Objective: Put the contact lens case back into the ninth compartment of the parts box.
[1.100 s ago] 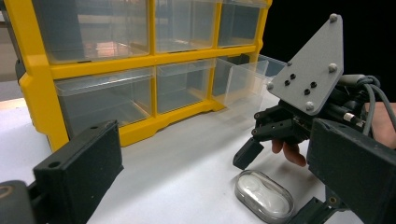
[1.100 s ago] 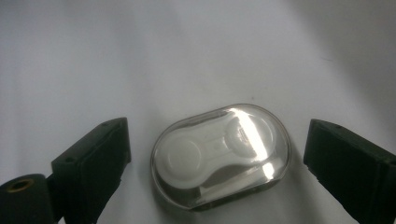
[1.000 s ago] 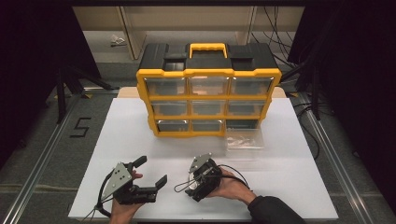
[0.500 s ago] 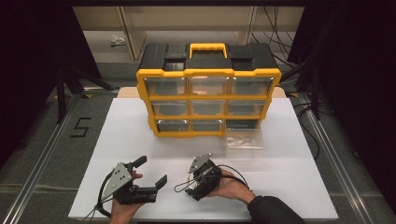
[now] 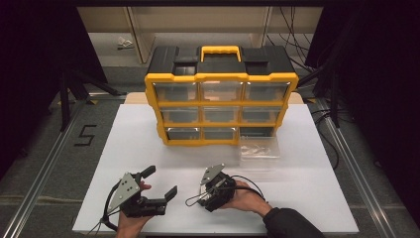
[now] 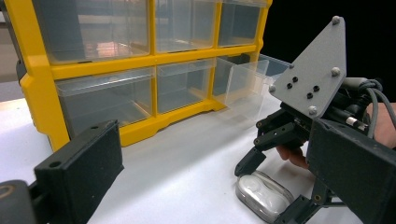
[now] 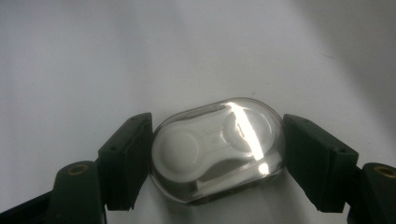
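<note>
Clear plastic case (image 7: 218, 151) lies on the white table (image 5: 148, 144), where the right gripper (image 7: 217, 158) has just clamped it. Left gripper (image 5: 157, 184) stands open, holding nothing.

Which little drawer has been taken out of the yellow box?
The bottom right one. That clear drawer sits on the white table beside the yellow organizer, leaving a dark empty slot; the other drawers are still in.

In the left gripper view the clear case (image 6: 264, 193) is cut by the bottom edge; drawer (image 5: 259, 148) contents stay too small.
</note>
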